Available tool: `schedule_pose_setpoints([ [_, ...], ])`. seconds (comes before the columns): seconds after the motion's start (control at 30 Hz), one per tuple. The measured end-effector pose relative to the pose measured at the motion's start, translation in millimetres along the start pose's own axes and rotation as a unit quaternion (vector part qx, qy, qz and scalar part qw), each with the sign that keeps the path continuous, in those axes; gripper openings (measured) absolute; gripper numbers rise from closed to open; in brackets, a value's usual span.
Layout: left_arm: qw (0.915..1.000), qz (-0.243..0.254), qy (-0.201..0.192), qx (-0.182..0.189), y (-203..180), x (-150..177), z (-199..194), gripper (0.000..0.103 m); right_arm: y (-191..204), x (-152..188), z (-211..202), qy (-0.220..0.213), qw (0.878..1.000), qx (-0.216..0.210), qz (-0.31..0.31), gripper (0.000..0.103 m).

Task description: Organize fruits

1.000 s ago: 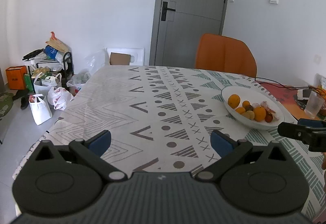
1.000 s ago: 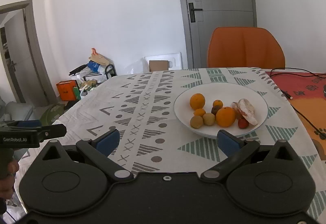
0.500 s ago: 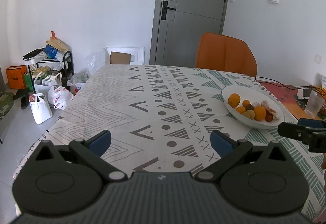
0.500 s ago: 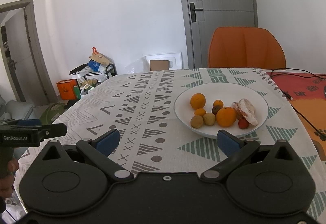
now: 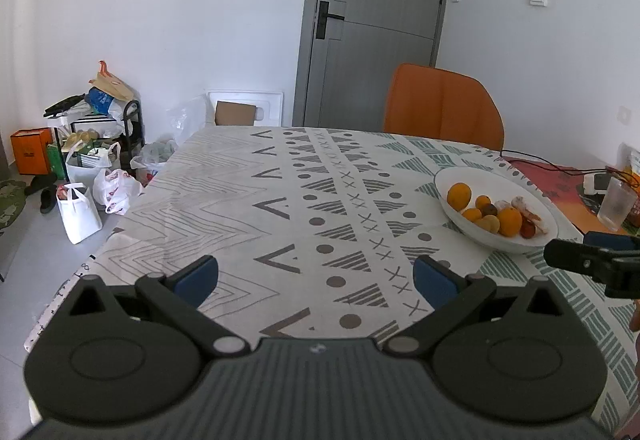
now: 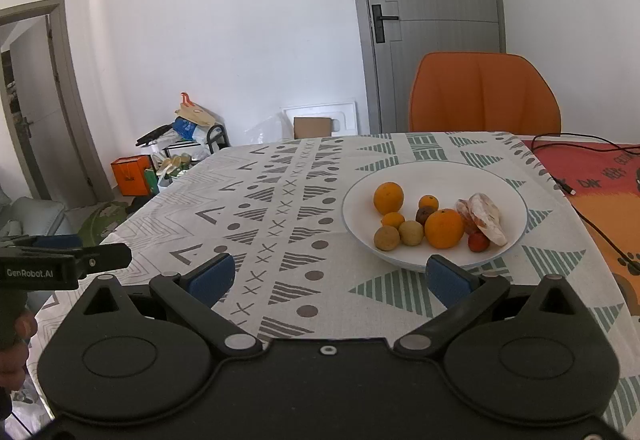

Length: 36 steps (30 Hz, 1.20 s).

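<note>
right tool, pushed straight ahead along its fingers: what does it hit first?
Most likely the white bowl of fruit. The right tool is open and empty, and the bowl's near rim sits just past its right finger, right of centre. Depth is unclear; dead centre it might skim bare tablecloth first.

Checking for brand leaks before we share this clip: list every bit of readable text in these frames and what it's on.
"GenRobot.AI": white print on the black side of the left tongs, seen in the right wrist view.
Red patterned mat at the table's right: large printed characters, too distorted to read.
Orange box on the floor: small mark, too blurred to read.
White plastic bags on the floor: red print, unreadable.
</note>
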<state>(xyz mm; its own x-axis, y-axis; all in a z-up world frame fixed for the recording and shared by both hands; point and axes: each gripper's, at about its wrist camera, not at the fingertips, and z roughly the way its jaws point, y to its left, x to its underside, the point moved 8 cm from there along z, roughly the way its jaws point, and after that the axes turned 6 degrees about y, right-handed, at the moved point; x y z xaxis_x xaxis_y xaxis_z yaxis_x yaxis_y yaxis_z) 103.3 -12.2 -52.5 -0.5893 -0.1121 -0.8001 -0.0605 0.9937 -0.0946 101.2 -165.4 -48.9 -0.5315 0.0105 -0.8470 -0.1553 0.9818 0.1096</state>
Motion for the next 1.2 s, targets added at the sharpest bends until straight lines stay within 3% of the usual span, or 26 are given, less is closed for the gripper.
schedule_pose_setpoints([
  [1.2, 1.0000, 0.006, -0.002, -0.001, -2.5, -0.3, 1.1, 0.103, -1.8, 2.4, 3.6, 0.003, 1.000, 0.001, 0.004, 0.103],
])
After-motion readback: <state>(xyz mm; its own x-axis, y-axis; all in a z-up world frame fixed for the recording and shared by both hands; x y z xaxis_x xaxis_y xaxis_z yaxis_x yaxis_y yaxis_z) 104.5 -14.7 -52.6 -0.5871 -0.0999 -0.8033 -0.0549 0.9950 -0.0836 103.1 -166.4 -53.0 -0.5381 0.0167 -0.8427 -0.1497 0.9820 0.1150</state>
